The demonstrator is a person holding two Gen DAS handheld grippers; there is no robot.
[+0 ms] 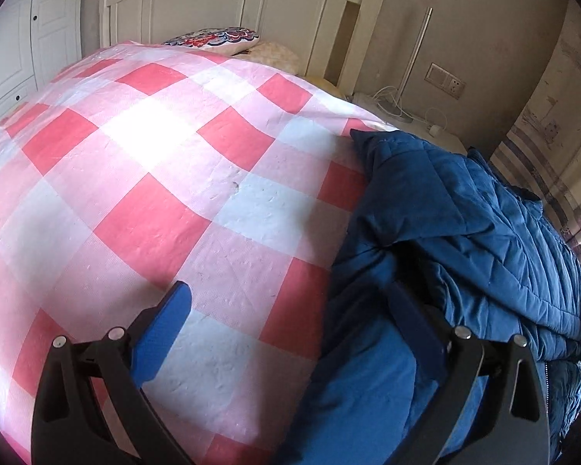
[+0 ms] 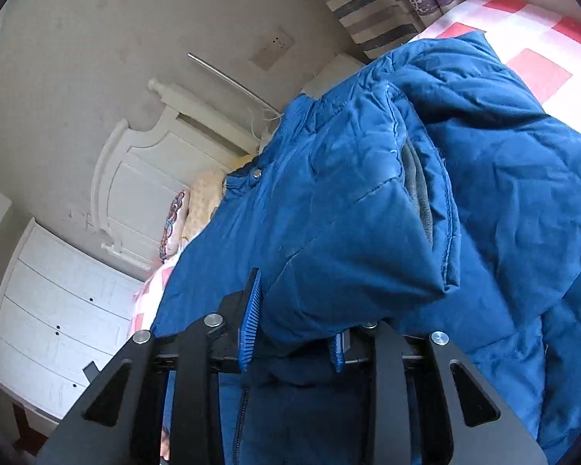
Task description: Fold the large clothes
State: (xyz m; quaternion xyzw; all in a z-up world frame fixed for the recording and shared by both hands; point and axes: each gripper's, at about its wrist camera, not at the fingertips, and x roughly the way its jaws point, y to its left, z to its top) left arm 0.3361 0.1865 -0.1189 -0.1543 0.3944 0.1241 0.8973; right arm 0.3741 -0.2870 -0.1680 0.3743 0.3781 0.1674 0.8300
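Note:
A padded blue jacket (image 1: 464,232) lies bunched on the right side of a bed covered in pink and white checked bedspread (image 1: 155,155). My left gripper (image 1: 290,290) stands wide open low over the bed. Its left finger is over the bedspread and its right finger rests on the jacket's edge, with nothing pinched. In the rolled right wrist view, my right gripper (image 2: 296,310) is shut on a jacket sleeve (image 2: 348,232) near its cuff. The fabric fills the gap between the ribbed blue pads (image 2: 250,317) and hides most of the right one. The jacket's body (image 2: 503,193) spreads behind it.
A patterned pillow (image 1: 213,38) and a white headboard (image 1: 232,0) stand at the far end of the bed. A nightstand with cables (image 1: 399,112) sits beside it, and a striped curtain (image 1: 542,155) hangs on the right. White cabinet doors (image 2: 50,329) line the far wall.

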